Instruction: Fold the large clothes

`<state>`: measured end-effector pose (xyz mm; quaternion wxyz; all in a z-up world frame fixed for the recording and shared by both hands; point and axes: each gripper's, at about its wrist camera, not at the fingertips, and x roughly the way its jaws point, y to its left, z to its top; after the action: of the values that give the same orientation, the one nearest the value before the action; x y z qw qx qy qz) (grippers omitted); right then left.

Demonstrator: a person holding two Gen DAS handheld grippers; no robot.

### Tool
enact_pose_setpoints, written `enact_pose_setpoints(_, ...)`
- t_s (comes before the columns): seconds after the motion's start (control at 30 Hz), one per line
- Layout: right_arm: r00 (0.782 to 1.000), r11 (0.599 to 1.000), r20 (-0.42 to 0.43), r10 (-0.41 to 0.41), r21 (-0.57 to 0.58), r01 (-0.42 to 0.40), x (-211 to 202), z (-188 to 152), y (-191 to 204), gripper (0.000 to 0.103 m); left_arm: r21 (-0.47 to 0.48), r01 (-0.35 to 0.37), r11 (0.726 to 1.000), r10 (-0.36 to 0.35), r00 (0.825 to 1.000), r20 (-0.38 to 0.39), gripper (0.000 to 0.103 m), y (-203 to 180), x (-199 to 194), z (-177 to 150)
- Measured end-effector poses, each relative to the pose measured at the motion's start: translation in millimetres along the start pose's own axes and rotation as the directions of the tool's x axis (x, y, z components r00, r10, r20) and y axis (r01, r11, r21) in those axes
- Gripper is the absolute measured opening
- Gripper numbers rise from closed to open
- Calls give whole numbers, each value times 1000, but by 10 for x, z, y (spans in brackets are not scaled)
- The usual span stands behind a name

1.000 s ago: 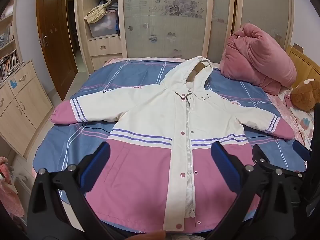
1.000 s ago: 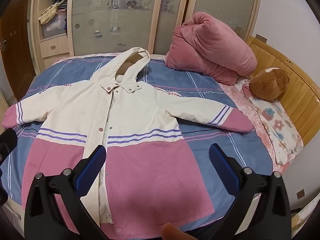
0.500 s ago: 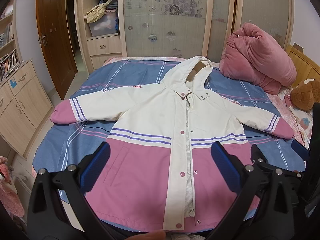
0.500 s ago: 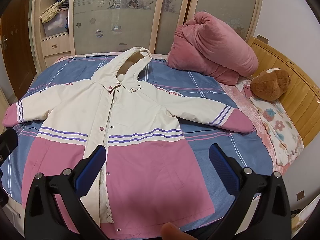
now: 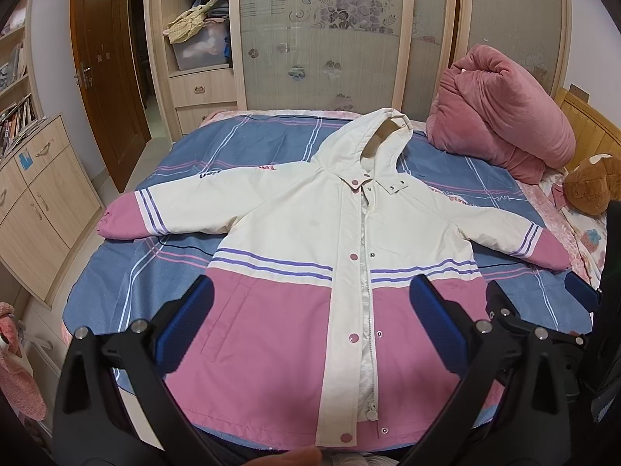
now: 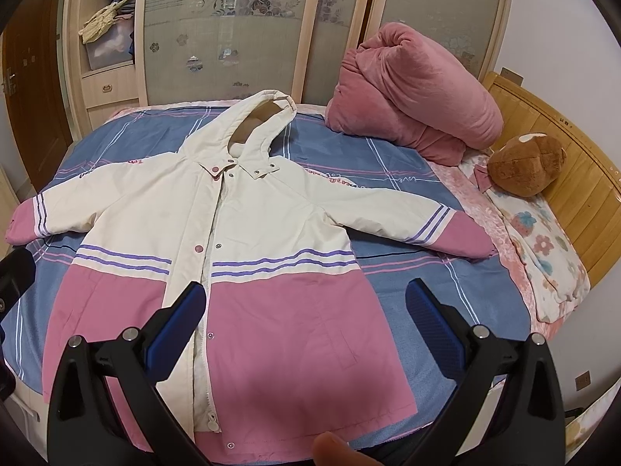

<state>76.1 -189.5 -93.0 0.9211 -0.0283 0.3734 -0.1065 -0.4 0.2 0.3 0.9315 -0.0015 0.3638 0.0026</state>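
Bed (image 5: 128,295), covered by a blue sheet with pink and white stripes, fills most of both views and bears everything below. Wardrobe (image 5: 349,31) with frosted floral doors stands behind it; a wooden headboard (image 6: 574,178) closes the right side.

Jacket (image 5: 295,272), the task's garment: a large hooded coat, cream above and pink below, lying face up and spread flat across the middle of the bed, hem toward the cameras, hood (image 5: 372,143) toward the wardrobe. The front placket is partly unsnapped. Left sleeve (image 5: 167,206) and right sleeve (image 6: 419,217) both extend sideways, flat on the sheet.

Pink quilt (image 6: 419,89), bundled, sits beyond the right sleeve, apart from the jacket; a brown plush toy (image 6: 524,167) rests by the headboard.

Left gripper (image 5: 310,322) and right gripper (image 6: 306,318) hover above the pink lower panel near the hem, each with its blue-padded jaws spread wide and nothing between them; neither touches the cloth.

Step in hand, as judged: none of the folding is done; the garment is laid out and the grippers are poised for a first grasp. The next move probably calls for each gripper to reach outward to a sleeve cuff, or to a side edge, pinch a single layer of fabric, and carry it inward across the body without dragging the rest out of alignment.
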Motion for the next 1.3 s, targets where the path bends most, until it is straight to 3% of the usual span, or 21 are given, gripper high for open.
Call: enact_pose_setpoints(1.3,1000,1000,-10,9,-9,-9,112,-29,97,102,-1,2,1000,-2,1000,-9,101,-25,44,-81)
